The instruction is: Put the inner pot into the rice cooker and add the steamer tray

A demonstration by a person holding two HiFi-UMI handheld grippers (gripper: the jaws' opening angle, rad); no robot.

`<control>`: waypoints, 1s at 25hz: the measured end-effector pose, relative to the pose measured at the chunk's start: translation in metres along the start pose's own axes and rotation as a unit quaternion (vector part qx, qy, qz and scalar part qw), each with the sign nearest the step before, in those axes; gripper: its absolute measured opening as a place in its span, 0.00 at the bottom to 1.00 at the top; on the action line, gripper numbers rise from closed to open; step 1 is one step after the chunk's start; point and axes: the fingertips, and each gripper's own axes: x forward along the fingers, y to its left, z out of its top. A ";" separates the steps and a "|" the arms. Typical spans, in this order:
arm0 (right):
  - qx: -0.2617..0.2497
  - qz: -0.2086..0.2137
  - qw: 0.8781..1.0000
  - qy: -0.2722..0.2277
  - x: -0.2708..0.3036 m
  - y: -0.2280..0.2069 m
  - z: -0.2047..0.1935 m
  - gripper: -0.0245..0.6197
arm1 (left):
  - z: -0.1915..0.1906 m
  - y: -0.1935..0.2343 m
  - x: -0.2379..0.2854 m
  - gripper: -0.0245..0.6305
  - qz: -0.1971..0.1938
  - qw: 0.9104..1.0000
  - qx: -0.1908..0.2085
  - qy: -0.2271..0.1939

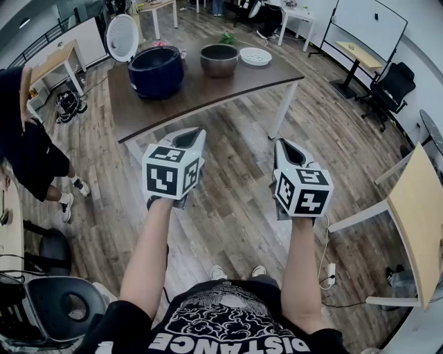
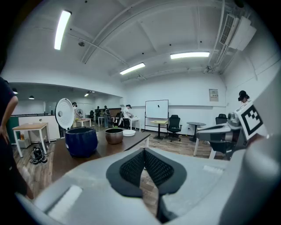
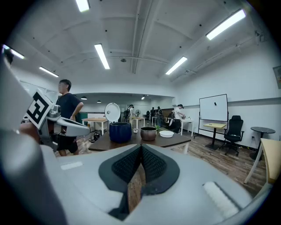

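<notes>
A dark blue rice cooker [image 1: 156,70] with its white lid [image 1: 122,37] raised stands on a brown table [image 1: 208,90]. To its right sit the metal inner pot [image 1: 219,59] and the white steamer tray [image 1: 255,56]. The same cooker [image 2: 81,140], inner pot [image 2: 114,135] and steamer tray [image 2: 129,132] show in the left gripper view, and the cooker [image 3: 120,132], pot [image 3: 148,133] and tray [image 3: 166,133] in the right gripper view. My left gripper [image 1: 196,131] and right gripper [image 1: 284,143] hang over the floor, well short of the table. Both are shut and empty.
A person [image 1: 28,148] in dark clothes stands at the left. A light wooden table [image 1: 419,221] is at the right, an office chair [image 1: 391,86] behind it, and more tables and a whiteboard [image 1: 367,21] at the back. A black chair [image 1: 66,304] is at lower left.
</notes>
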 end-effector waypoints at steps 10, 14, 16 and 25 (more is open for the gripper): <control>-0.003 0.000 1.000 -0.005 0.005 -0.002 0.000 0.06 | 0.003 0.002 0.008 0.05 0.001 1.000 0.002 -0.006; -0.001 0.000 1.000 -0.008 0.011 -0.006 0.003 0.08 | 0.006 0.001 0.016 0.08 -0.005 1.000 0.004 -0.006; -0.001 -0.001 1.000 -0.007 0.013 -0.010 0.003 0.09 | 0.007 0.000 0.022 0.11 -0.007 1.000 0.005 -0.007; 0.003 0.009 1.000 0.003 0.032 -0.042 -0.003 0.17 | 0.014 -0.013 0.064 0.19 -0.017 1.000 -0.005 -0.008</control>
